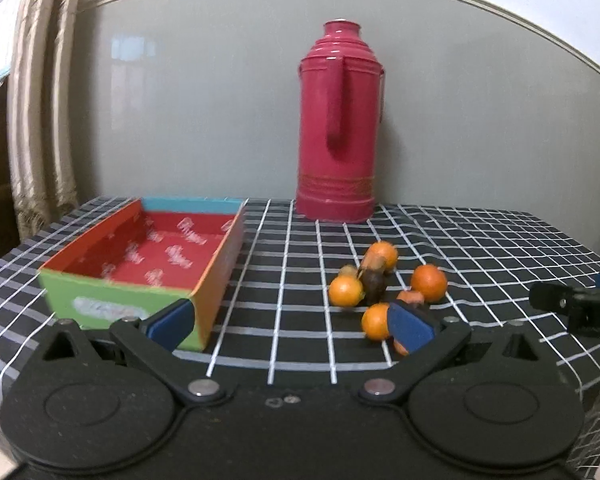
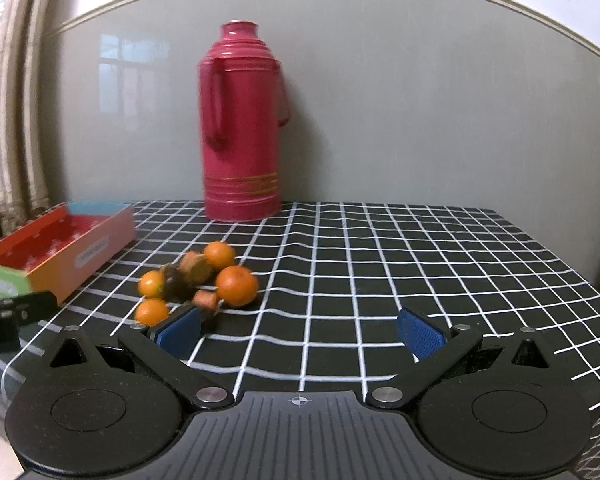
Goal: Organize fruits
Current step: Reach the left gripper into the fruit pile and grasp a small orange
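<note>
A cluster of small oranges (image 1: 429,282) and brownish fruit pieces (image 1: 373,278) lies on the black checked tablecloth (image 1: 296,280). The same cluster (image 2: 236,285) shows in the right wrist view. An empty colourful box (image 1: 152,264) with a red inside stands left of the fruit; it also shows in the right wrist view (image 2: 60,248). My left gripper (image 1: 292,322) is open and empty, its right pad just in front of one orange (image 1: 375,321). My right gripper (image 2: 300,332) is open and empty, its left pad near the cluster's front.
A tall red thermos (image 1: 338,120) stands at the back of the table against the wall; it also shows in the right wrist view (image 2: 242,120). A curtain (image 1: 40,100) hangs at the left. The other gripper shows at each view's edge (image 1: 572,304) (image 2: 8,312).
</note>
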The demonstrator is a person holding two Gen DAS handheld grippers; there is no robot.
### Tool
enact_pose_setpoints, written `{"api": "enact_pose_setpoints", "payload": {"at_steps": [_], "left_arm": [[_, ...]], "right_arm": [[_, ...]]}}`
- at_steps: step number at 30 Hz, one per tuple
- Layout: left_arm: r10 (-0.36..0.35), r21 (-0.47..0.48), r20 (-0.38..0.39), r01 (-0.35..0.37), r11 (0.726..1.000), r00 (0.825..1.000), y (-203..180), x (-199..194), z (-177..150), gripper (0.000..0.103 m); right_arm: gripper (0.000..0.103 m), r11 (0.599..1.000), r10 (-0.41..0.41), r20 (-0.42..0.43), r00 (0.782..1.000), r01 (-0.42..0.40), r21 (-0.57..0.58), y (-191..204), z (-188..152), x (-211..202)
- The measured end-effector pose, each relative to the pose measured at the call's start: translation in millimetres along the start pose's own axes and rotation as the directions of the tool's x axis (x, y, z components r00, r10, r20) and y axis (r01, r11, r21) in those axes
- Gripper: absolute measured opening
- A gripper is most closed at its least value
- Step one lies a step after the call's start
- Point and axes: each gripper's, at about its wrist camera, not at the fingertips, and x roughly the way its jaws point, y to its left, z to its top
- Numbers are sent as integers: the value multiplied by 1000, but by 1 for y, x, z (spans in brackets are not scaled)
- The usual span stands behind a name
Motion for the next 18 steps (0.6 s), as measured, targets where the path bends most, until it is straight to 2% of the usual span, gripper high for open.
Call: {"api": "enact_pose_setpoints", "payload": {"at_steps": [2,4,5,10,16,18], "left_arm": [[-30,17,-23,31,999,999,-6,14,1,87],[-89,12,-67,90,996,994,-12,26,-3,74],[-100,20,-86,102,995,991,-16,31,-5,72],[-121,15,-108,124,992,987,-24,49,-5,69],[-152,11,-161,156,988,975,-34,76,-5,64],[-168,-19,-159,167,986,973,-34,80,-4,61]], "right_arm": [[103,1000,-9,-1,1000,9,17,-3,6,10],[103,1000,-22,0,1000,22,10,-4,8,18],[103,1000,-28,2,1000,28,0,-5,8,22],[103,998,-55,-38,998,54,-14,-17,3,39],[103,998,-67,-41,997,68,-1,-32,5,43],[103,997,-72,-46,996,73,1,-34,5,44]]}}
